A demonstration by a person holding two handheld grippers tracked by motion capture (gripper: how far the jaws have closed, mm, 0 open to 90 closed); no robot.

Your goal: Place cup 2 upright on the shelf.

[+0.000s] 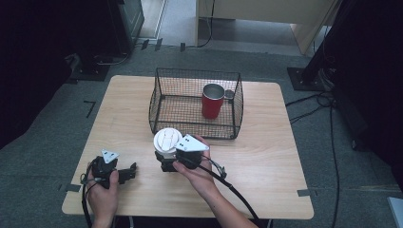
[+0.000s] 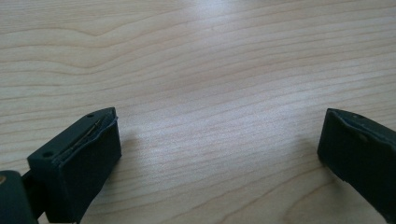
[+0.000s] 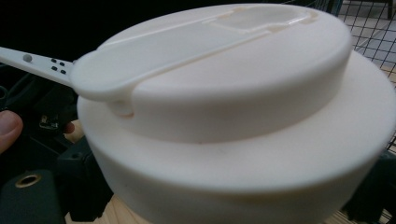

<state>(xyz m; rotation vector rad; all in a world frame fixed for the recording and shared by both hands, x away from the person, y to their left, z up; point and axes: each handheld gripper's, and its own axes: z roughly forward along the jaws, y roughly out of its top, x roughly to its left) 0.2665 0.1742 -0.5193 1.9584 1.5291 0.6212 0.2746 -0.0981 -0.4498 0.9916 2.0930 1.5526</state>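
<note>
White lidded cup (image 1: pixel 167 140) clamped upright in right gripper (image 1: pixel 167 159) near tabletop's front edge, just before wire basket (image 1: pixel 161 102), seemingly for transfer; left gripper (image 1: pixel 129 173) wide open, empty, front-left.

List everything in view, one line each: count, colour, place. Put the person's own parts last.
Table: one, light wood, centre of the high view.
Wire basket: one, black mesh, far middle of the table.
Red cup: one, red with a silver rim, upright inside the basket at its right.
White lid: one, white, round, just in front of the basket, between the right tool's jaws.
Left tool: one, black with a grey plate, near left of the table, jaws apart over bare wood.
Right tool: one, black with a grey plate, shut on the white lid.
Hands: two, entering from the near edge.
</note>
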